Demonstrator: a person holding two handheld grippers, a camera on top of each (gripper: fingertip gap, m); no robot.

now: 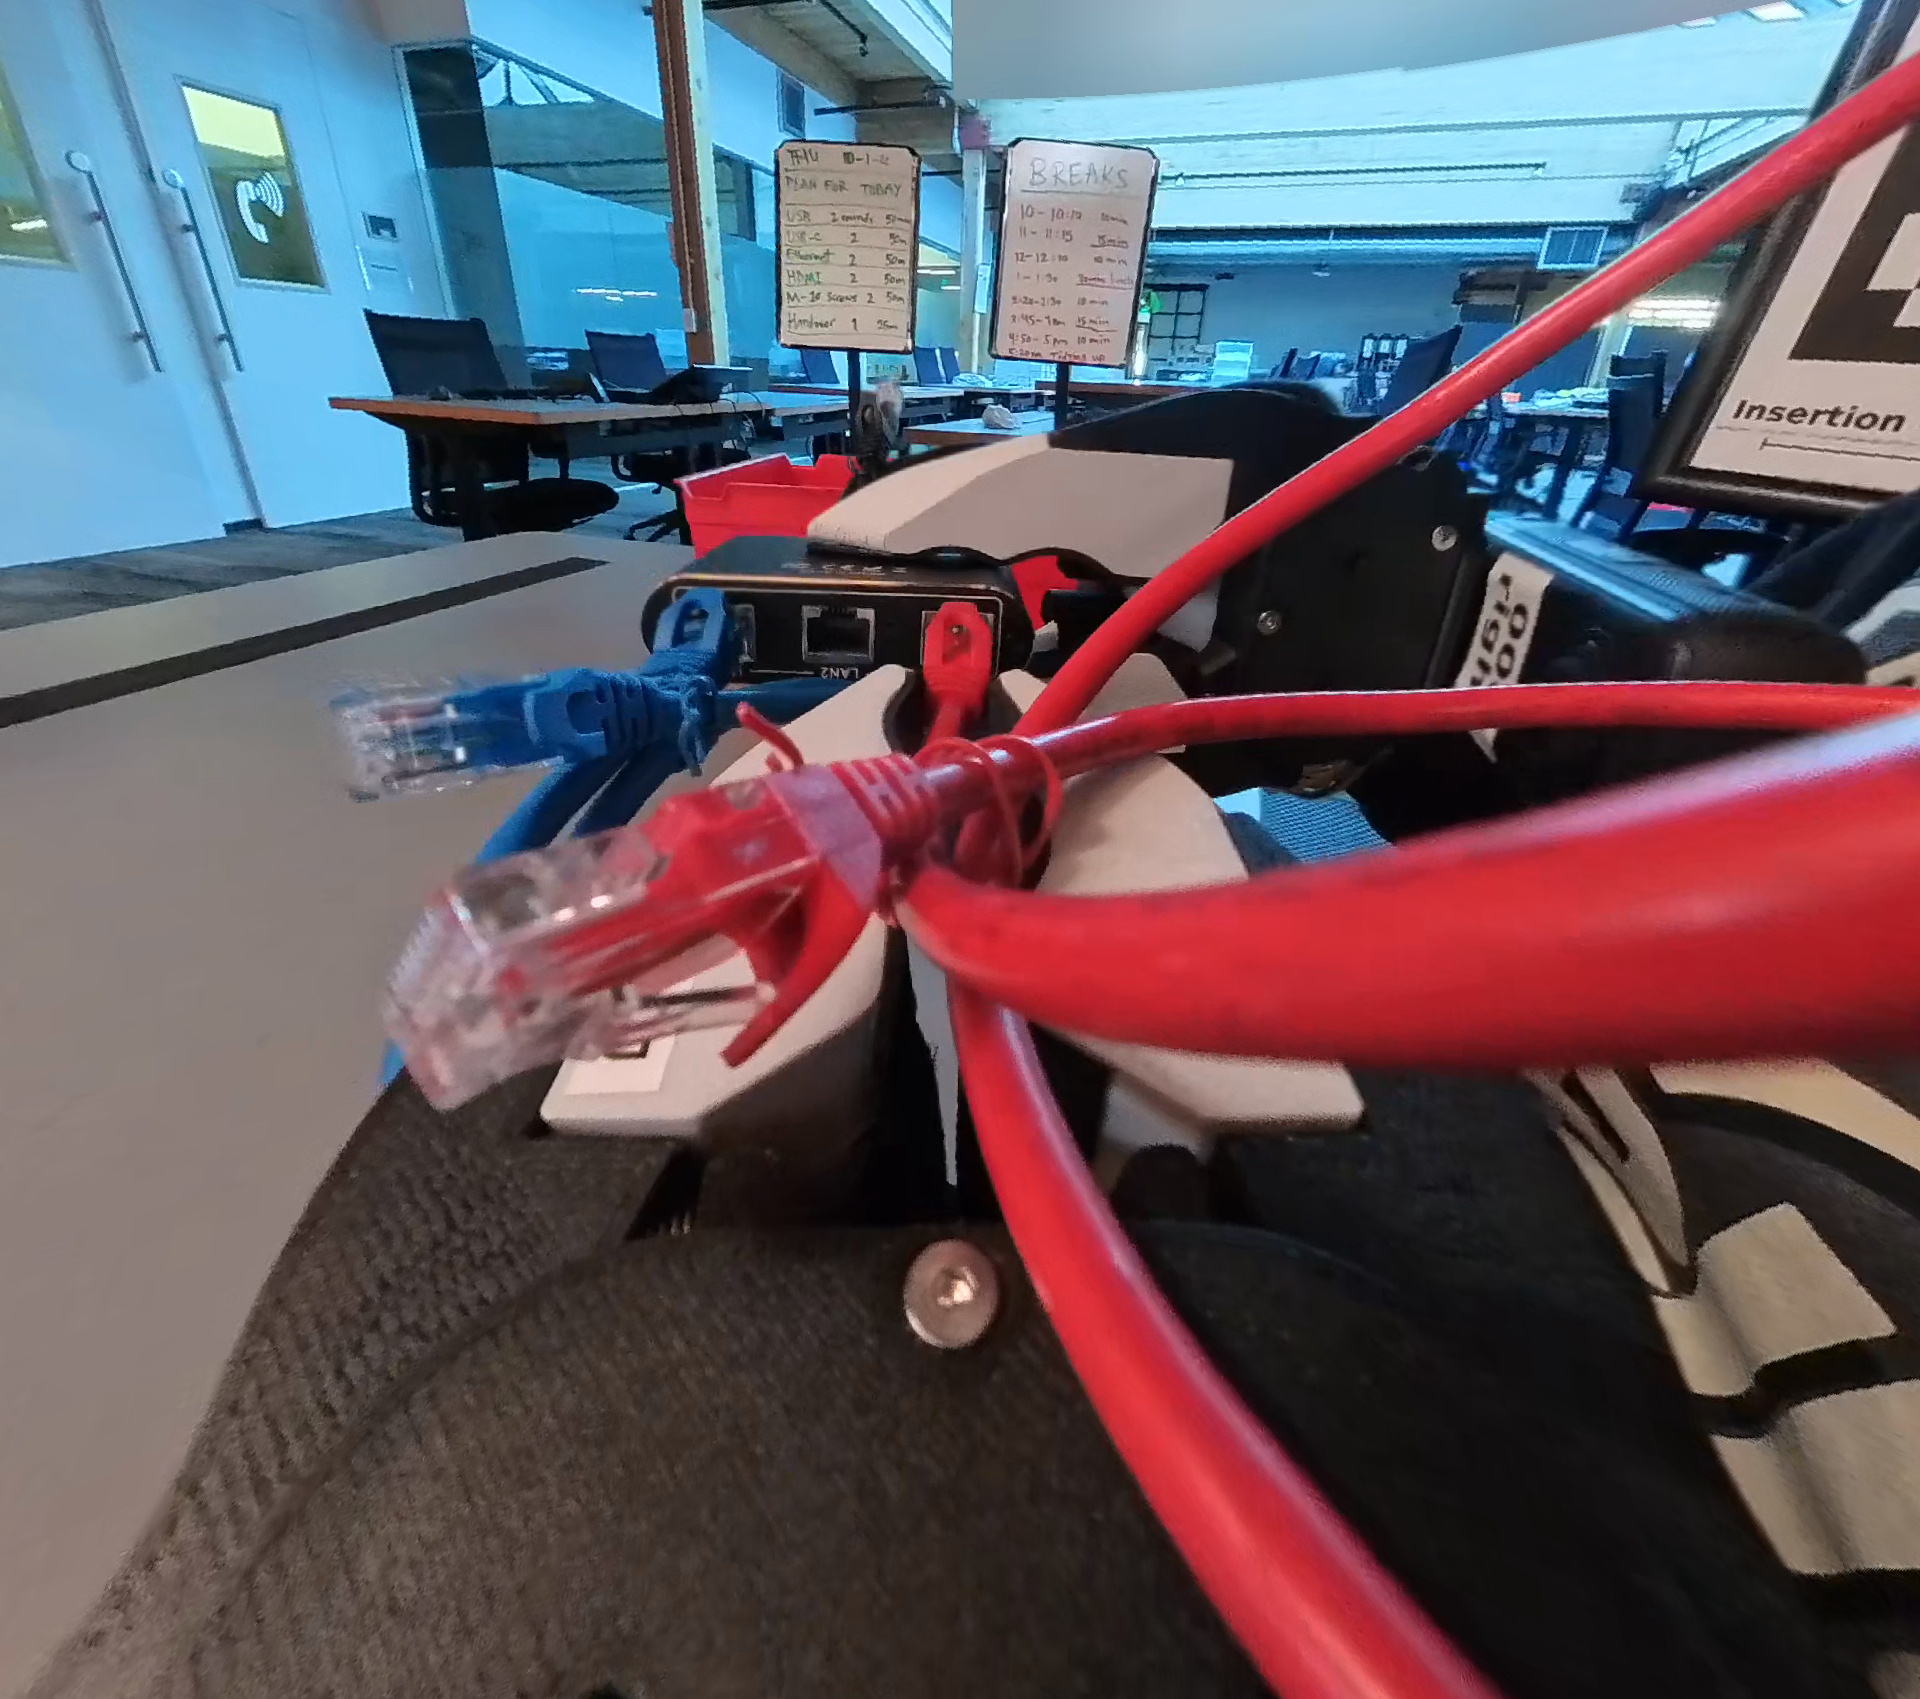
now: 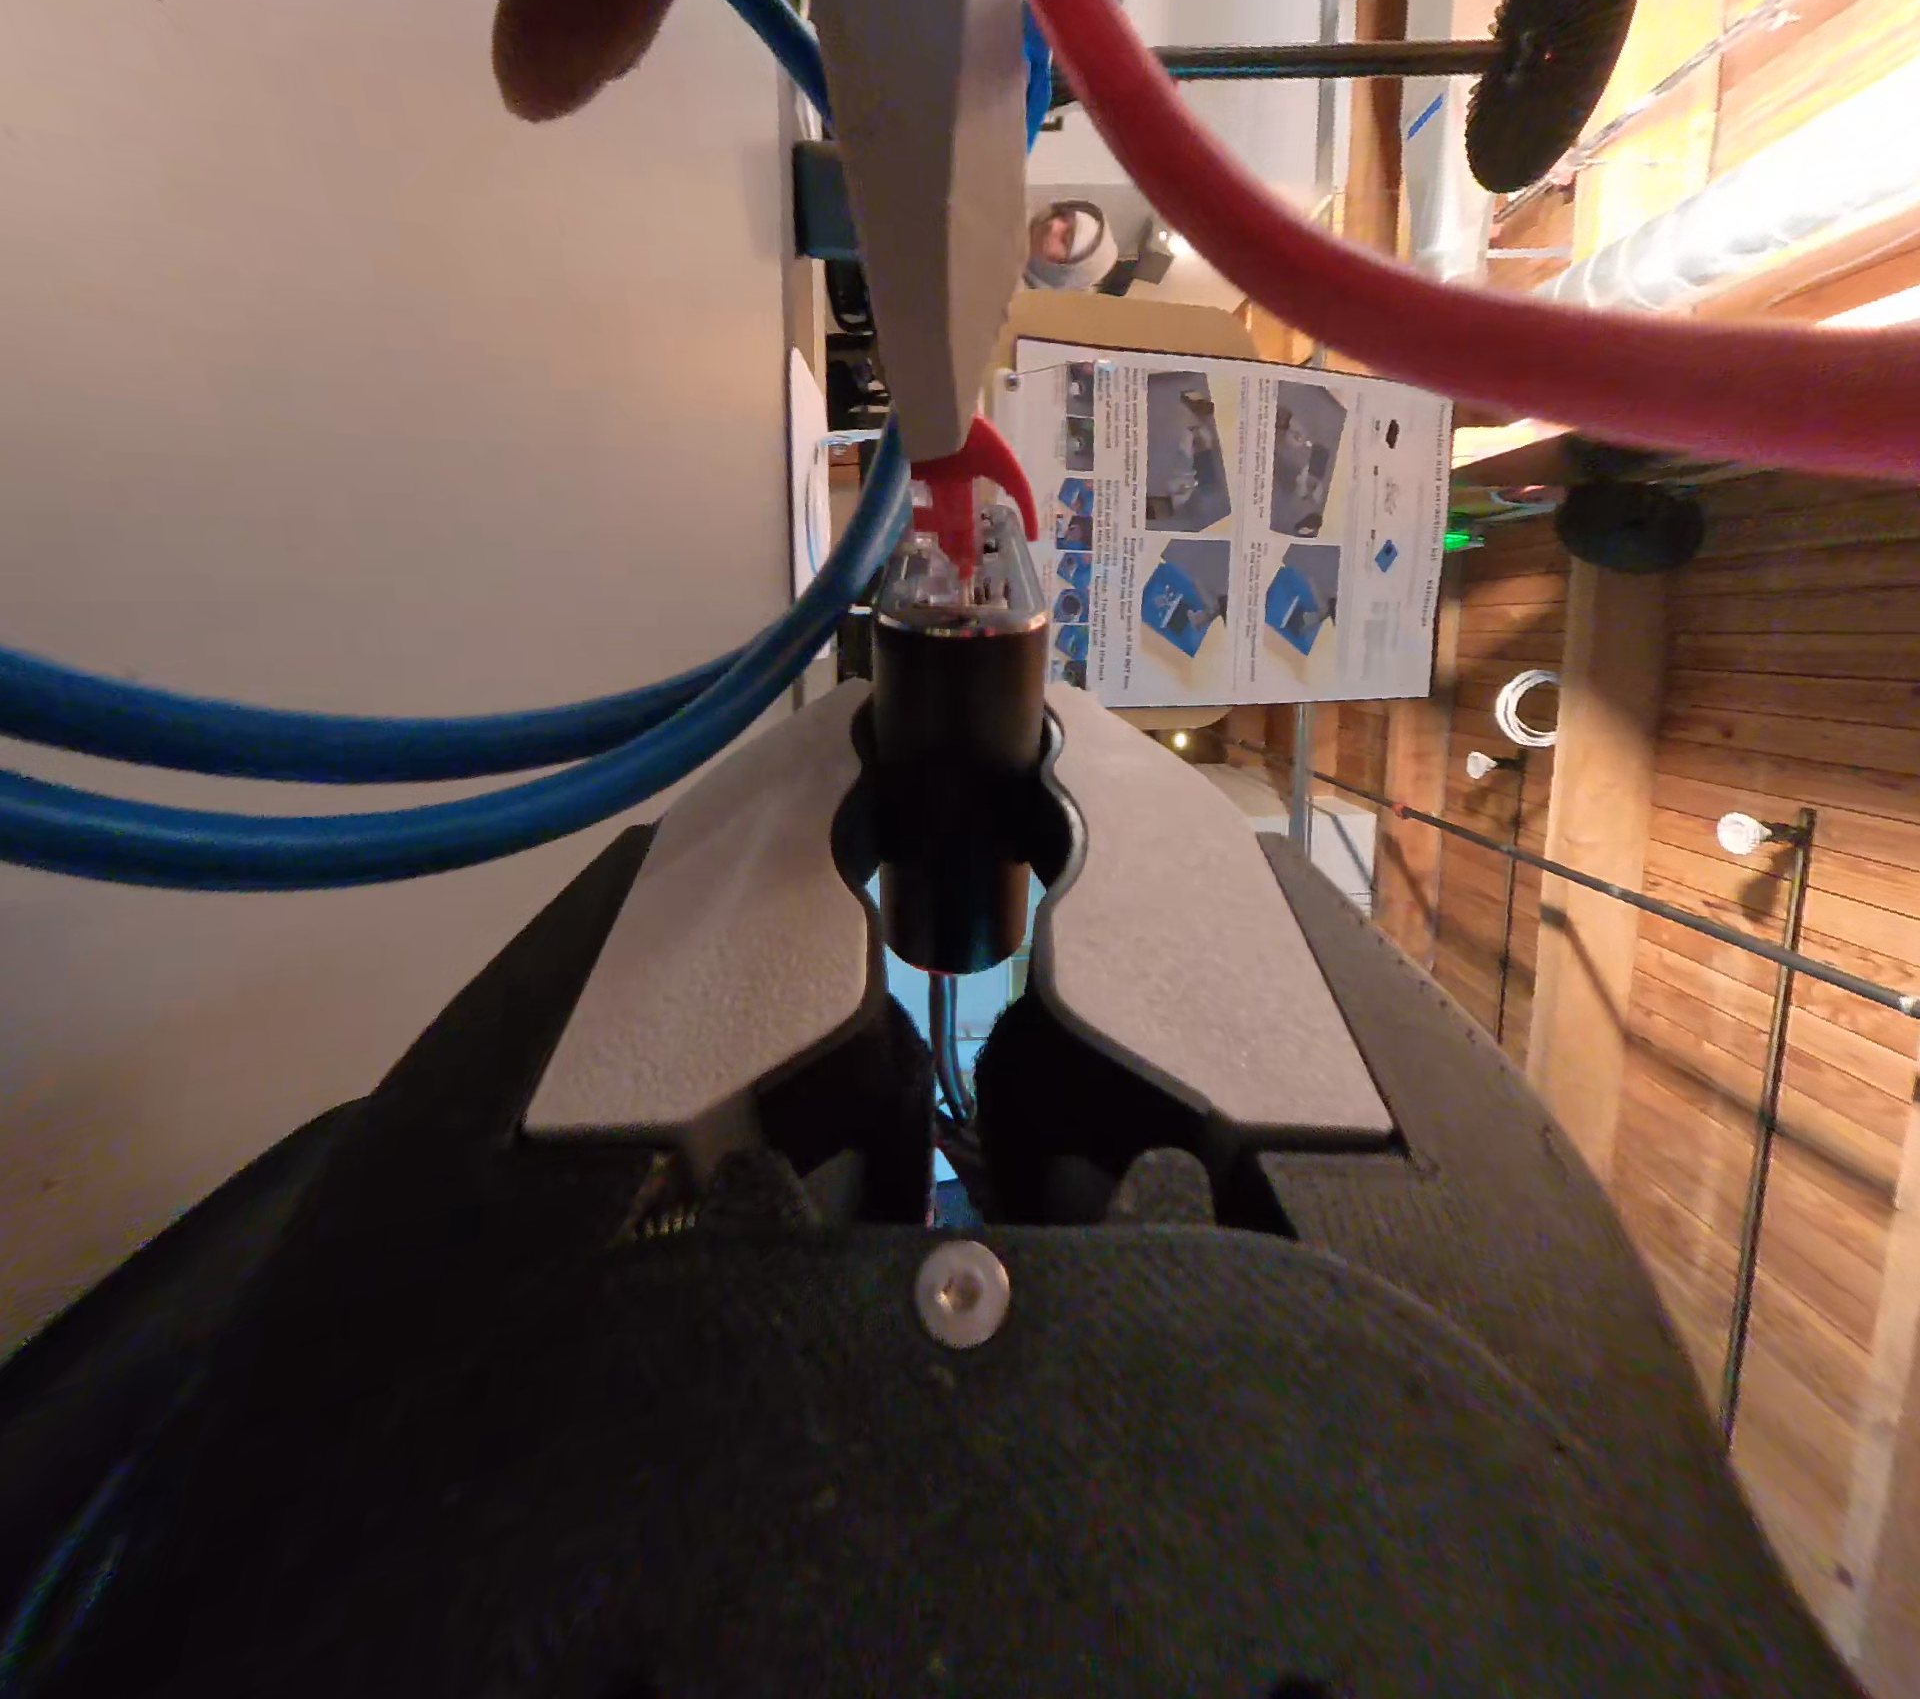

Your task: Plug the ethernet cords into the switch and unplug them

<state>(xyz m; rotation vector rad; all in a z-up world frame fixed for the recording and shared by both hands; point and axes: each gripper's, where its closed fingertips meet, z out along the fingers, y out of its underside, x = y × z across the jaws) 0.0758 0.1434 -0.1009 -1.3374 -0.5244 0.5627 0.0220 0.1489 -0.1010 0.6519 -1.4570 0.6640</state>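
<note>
**Now the red plug is in the switch**

Right now the red plug (image 1: 956, 641) sits in the right-hand hole of the black switch (image 1: 774, 636). A blue plug (image 1: 696, 621) sits in the left hole, and the middle hole (image 1: 836, 633) is empty. The switch is held up off the grey table (image 1: 208, 818).

My left gripper (image 1: 945, 704) is closed on the red plug, pinching it just behind the switch. My right gripper (image 2: 956, 719) is clamped on the body of the switch, one finger on each side.

I think I am at the red cord's step. The plug is in, so I either let go or start to pull it out. I cannot tell which. To pull it out, I would have to press the little clip down and pull straight back while the right gripper keeps the switch from moving.

The left gripper points flat at the front of the switch. The right gripper comes in from the side and is rolled over, so its view looks tipped.

The loose ends of the red cord (image 1: 582, 922) and the blue cord (image 1: 436, 735) hang near the left gripper. They could get in the way.
</note>
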